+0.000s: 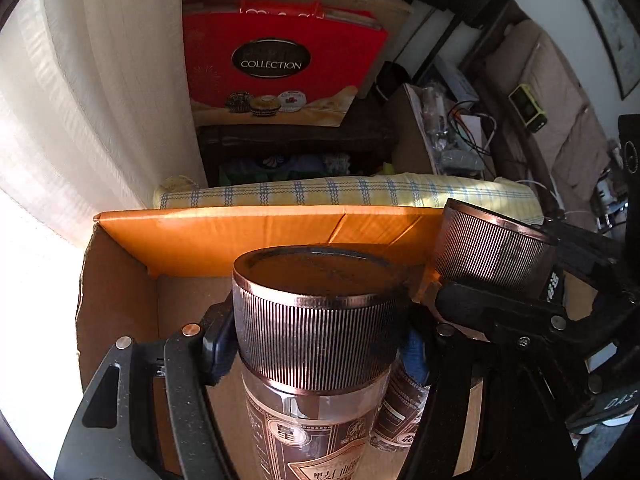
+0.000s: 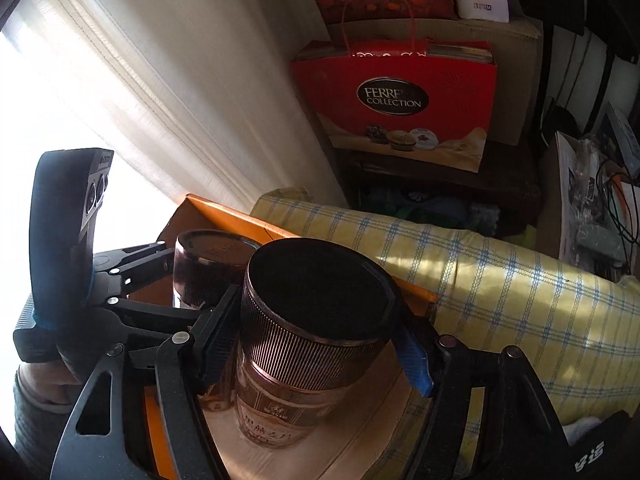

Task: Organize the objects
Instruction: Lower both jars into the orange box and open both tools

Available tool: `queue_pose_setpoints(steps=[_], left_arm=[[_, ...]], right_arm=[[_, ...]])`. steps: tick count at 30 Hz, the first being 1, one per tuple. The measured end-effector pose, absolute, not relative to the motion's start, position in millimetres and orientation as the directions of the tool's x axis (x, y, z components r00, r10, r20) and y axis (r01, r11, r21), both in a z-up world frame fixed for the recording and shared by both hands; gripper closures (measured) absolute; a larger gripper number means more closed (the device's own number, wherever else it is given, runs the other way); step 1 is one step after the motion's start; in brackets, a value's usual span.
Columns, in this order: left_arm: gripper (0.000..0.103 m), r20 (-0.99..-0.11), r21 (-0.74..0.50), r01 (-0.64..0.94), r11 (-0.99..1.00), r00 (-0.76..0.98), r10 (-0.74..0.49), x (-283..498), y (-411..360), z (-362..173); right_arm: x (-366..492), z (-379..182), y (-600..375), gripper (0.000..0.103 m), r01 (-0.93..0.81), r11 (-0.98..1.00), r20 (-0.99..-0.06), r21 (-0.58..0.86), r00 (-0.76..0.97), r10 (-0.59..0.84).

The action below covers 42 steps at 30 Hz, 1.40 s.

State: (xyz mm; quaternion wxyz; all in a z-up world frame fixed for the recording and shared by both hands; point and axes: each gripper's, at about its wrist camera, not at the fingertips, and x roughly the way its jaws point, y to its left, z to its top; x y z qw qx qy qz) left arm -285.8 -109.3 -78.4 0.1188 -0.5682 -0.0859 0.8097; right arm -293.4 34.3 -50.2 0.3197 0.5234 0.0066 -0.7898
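Two matching jars with dark ribbed copper-rimmed lids and brown labels are held side by side over an open cardboard box (image 1: pixel 120 288). My left gripper (image 1: pixel 316 340) is shut on the lid of the left jar (image 1: pixel 316 320), upright above the box interior. My right gripper (image 2: pixel 316 340) is shut on the lid of the right jar (image 2: pixel 316 312). The right jar also shows at the right of the left wrist view (image 1: pixel 492 248), and the left jar at the left of the right wrist view (image 2: pixel 208 268). The box's orange back flap (image 1: pixel 256 236) stands open behind both jars.
A yellow checked rolled cloth (image 1: pixel 344 192) lies just behind the box. A red Ferrero gift bag (image 2: pixel 396 100) stands on a dark stand farther back. White curtain (image 1: pixel 100 100) hangs at left. Cables and clutter (image 1: pixel 460 128) sit at right.
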Motion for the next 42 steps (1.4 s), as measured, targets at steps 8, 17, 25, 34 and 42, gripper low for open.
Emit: queue_pose_setpoints(steps=[8,17,25,34,42], left_arm=[[0.040,-0.908,-0.238,-0.077,-0.968,-0.335,0.250,-281.7,-125.8,-81.9],[0.028,-0.857,-0.228,-0.072,-0.971,-0.457,0.236,-243.1,-143.5,-32.1],[0.019,-0.822,-0.252,-0.086,-0.964,-0.506,0.260,-210.7,-155.0,-2.9],[0.017,-0.814,-0.264,-0.072,-0.962,-0.519,0.262,-204.8,-161.6,7.2],[0.017,-0.817,-0.281,-0.045,-0.959,-0.513,0.264,-201.0,-169.5,3.3]], right_arm=[[-286.5,-52.7,24.7,0.023,0.516,-0.805,-0.834,0.291,-0.276,-0.478],[-278.2,-35.4,31.0,0.010,0.504,-0.818,-0.818,0.276,-0.324,-0.475],[-262.9,-22.6,39.3,0.009,0.503,-0.820,-0.809,0.271,-0.342,-0.477],[-241.4,-16.9,26.1,0.009,0.539,-0.807,-0.813,0.240,-0.342,-0.470],[-236.1,-39.0,2.8,0.015,0.555,-0.784,-0.832,0.277,-0.270,-0.485]])
